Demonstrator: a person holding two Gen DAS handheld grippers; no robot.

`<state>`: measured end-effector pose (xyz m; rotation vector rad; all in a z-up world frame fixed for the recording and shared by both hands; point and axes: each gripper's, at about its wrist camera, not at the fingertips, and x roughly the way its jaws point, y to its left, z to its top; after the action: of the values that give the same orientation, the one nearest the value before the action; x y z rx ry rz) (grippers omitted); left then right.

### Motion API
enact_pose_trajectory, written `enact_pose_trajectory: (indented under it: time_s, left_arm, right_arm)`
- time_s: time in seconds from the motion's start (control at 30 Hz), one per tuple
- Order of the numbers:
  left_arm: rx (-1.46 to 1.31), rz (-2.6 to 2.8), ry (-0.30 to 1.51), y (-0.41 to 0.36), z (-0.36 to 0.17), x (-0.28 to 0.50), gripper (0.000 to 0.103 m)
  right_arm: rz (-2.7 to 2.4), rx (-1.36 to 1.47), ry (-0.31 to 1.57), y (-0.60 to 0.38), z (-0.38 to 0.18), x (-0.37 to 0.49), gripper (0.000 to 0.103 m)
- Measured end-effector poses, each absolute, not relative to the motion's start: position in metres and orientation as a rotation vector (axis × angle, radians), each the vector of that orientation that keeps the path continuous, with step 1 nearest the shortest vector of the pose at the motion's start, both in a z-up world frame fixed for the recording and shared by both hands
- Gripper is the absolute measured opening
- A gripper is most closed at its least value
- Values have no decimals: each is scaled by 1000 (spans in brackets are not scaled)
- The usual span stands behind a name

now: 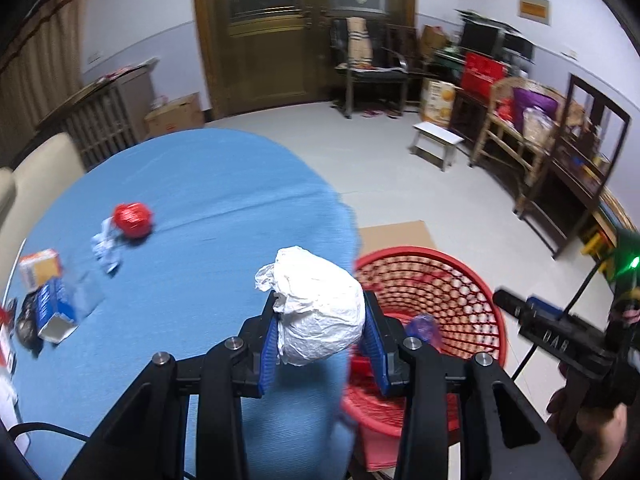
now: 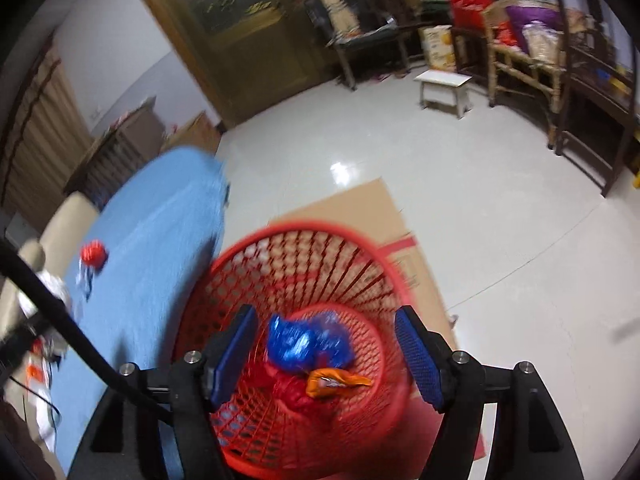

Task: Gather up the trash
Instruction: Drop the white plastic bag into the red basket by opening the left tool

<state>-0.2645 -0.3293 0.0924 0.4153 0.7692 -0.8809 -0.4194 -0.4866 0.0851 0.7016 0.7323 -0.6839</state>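
Observation:
My left gripper is shut on a crumpled white paper ball and holds it above the right edge of the blue table, beside the red mesh basket. My right gripper is open and empty above the same basket, which holds a blue wrapper, an orange wrapper and red trash. On the table lie a red crumpled ball, a bluish-white wrapper and small boxes. The right gripper also shows in the left wrist view.
The basket stands on flat cardboard on the tiled floor. A small white stool, wooden chairs and cluttered shelves line the right wall. A wooden door is at the back. A beige chair stands left of the table.

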Motion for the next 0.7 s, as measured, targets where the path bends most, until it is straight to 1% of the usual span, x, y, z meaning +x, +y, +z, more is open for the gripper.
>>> enact_pose_trajectory:
  time_s: [0.13,0.23,0.27,0.3,0.33,0.47,0.7]
  left_arm:
    - [425,-953,793,-350,86,-279,40]
    - [445,-998,816,-362,80,-288,46]
    - [452,-1020,834,-367,77,-290,57]
    - [465,-1042,866,-372,72,-292,72]
    - [476,-1054,888,-375,69,-292,75]
    - [466,-1038,891,-369,71,-290,75]
    - [346,-928,845,-311,96,-253,76]
  right_arm:
    - [-732,715,653,-496,104,-436,75]
    - [-753,716,605,-501,116,-446,75]
    - [-760,716,592,-503,119,-447,75]
    - [-765,718,579,-504,123,-449,75]
    - [-767,721,571,-505,126,-452,75]
    - [-766,719,556,-505,135,-453,75]
    - [-730,703,573,-491,134,-438,75]
